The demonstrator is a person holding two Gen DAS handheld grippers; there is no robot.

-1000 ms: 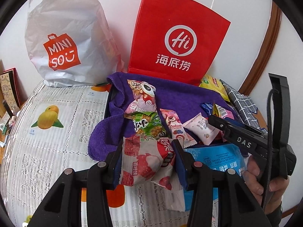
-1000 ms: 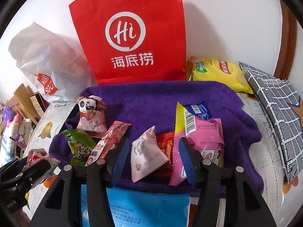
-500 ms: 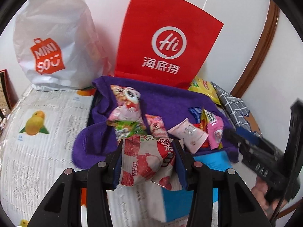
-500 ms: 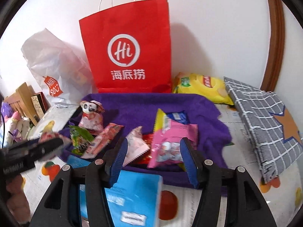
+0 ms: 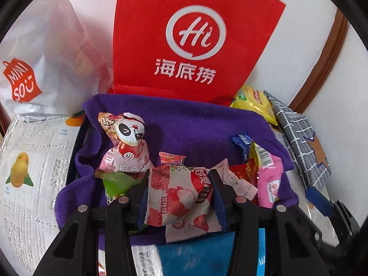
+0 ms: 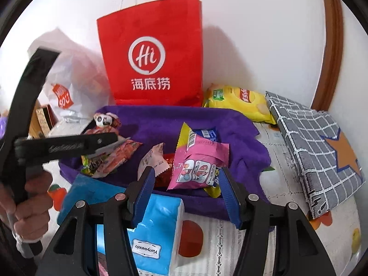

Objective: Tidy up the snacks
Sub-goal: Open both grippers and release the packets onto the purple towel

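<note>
towel (image 5: pixel 195 133): fuzzy purple cloth
red bag (image 6: pixel 156 53): matt paper
lychee pack (image 5: pixel 177 195): glossy crinkly plastic
pads (image 6: pixel 143 193): ribbed blue rubber

**Readable print among the snacks**

The red paper bag (image 5: pixel 195 46), at twelve o'clock in both wrist views, bears a white ring with "Hi" inside and three white Chinese characters, 海底捞, beneath it. The white plastic bag (image 5: pixel 46 64), at ten o'clock from the left wrist, shows an orange shopping-bag sign reading "MINI SOU". A small orange packet (image 5: pixel 171 157) near the middle carries "TOY" on its top edge. The strawberry packet (image 5: pixel 181 193) has Chinese print, partly legible as 荔枝味. From the right wrist, the blue tissue pack (image 6: pixel 154 230) at six o'clock has a label reading "yunyuexin", upside down.
</note>
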